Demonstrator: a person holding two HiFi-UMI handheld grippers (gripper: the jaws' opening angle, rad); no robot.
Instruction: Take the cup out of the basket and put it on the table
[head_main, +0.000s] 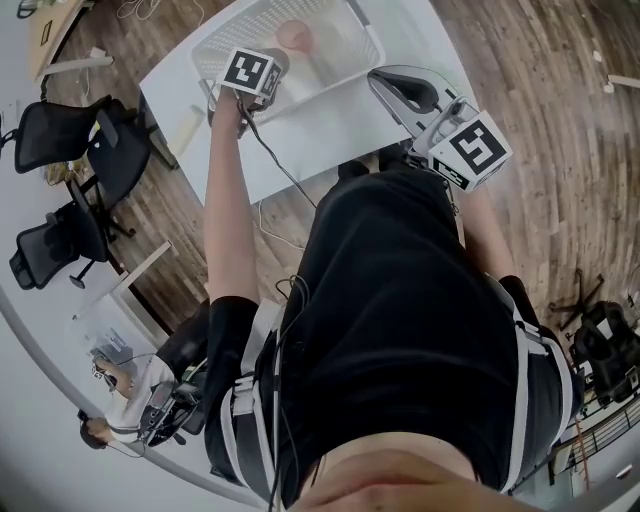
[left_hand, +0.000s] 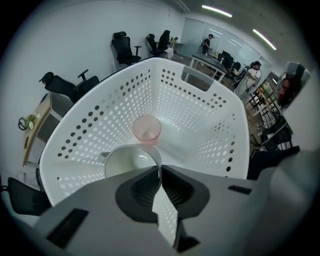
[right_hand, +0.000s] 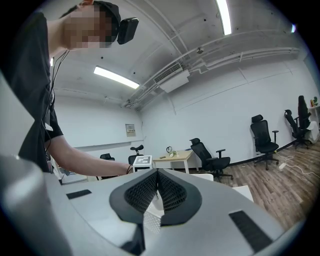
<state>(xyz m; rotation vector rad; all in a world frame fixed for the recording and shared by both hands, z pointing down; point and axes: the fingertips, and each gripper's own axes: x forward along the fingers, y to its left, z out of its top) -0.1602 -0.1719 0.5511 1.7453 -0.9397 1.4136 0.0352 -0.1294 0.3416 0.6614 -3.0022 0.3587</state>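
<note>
Over the basket: the left gripper is pointing straight down. Its jaws are standing nearly together and pinching the rim wall of the white cup, one pad inside the mouth and one outside. The white cup is sitting mouth-up in the near-left part of the basket, below the rim line, with what looks like a handle on its left. No view is showing whether its base is clear of the basket floor.

A pink cup is standing upright just beyond it, toward the basket's middle.

The right gripper is hanging level by the right edge of the table, well apart from the basket. Its jaws are together with nothing between them.

Step in hand, as judged: lifting the white cup out over the near wall.

- A one-sided rim pinch is letting the cup swing, so the lift wants to be slow and vertical, with the gripper kept plumb.
- The base wants to be above the basket rim before any sideways travel.
- Drifting toward the pink cup is risking a knock.
- Bare table is showing on the near side of the basket, a good landing spot. The base should be flat on it before the jaws open.
</note>
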